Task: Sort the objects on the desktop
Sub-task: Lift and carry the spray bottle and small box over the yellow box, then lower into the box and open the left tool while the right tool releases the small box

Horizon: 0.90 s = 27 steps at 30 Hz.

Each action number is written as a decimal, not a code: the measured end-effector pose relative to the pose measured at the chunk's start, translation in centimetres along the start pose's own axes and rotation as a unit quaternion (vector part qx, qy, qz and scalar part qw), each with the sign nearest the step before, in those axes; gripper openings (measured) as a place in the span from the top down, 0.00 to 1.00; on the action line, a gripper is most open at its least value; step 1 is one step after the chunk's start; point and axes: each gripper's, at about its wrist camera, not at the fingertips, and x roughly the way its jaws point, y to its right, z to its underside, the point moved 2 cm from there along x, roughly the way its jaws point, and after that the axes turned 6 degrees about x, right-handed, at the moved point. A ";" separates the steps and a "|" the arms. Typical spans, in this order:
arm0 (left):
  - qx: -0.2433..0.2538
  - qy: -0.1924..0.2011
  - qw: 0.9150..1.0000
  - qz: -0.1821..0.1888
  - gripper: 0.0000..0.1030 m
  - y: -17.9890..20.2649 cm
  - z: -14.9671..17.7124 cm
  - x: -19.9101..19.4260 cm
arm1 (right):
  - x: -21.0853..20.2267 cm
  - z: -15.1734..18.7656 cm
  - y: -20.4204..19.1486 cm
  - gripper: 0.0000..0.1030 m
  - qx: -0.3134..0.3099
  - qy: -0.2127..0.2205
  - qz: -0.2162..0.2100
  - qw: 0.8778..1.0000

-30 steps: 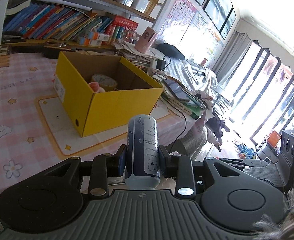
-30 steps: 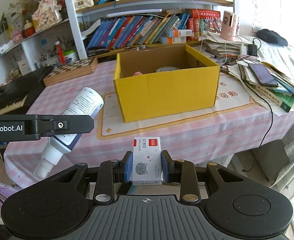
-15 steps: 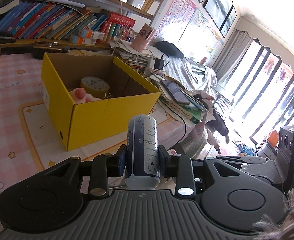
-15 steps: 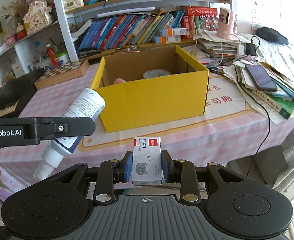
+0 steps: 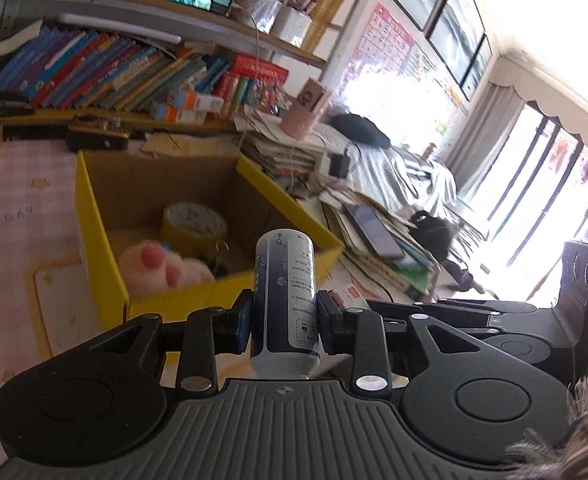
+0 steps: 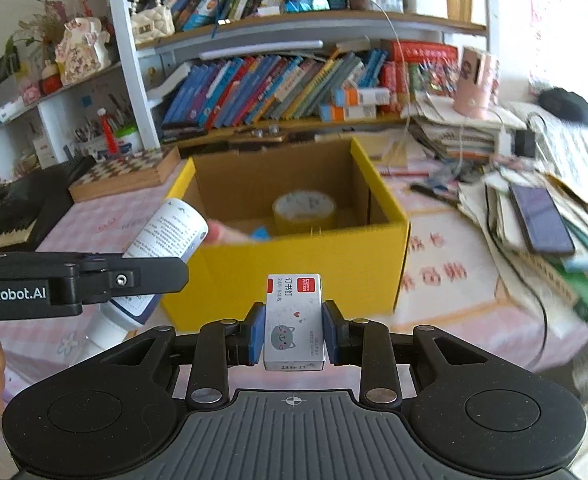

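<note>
Both claws near the yellow box (image 6: 294,268): left gripper (image 5: 284,316) pinching a blue-and-white spray bottle (image 5: 286,296), right gripper (image 6: 294,332) pinching a cat-printed staples box (image 6: 294,320)

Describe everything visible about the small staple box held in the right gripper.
The staple box is a small white cardboard carton with a red label patch, printed characters and a grey cat face. It looks closed and undamaged. The right gripper pinches its long sides between blue-padded fingers, holding it in the air in front of the yellow box.
</note>
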 end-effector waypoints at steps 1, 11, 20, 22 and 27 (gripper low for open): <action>0.001 0.004 1.000 -0.006 0.71 0.0 -0.5 0.3 | 0.3 -0.6 0.2 0.71 -0.004 0.004 -0.004 1.000; 0.029 0.032 0.997 -0.068 0.71 -1.9 -5.8 3.5 | 4.4 -6.2 1.4 0.71 -0.050 0.033 -0.041 0.997; 0.045 -0.038 0.995 -0.084 0.71 -4.7 -8.8 10.5 | 12.5 -8.8 1.3 0.71 -0.117 -0.038 -0.053 0.991; 0.046 -0.065 0.993 -0.088 0.71 -5.4 -8.6 12.4 | 14.3 -8.7 1.2 0.71 -0.136 -0.066 -0.053 0.987; 0.063 -0.125 0.984 -0.110 0.71 -6.4 -7.6 15.7 | 17.2 -7.8 0.9 0.71 -0.182 -0.123 -0.058 0.974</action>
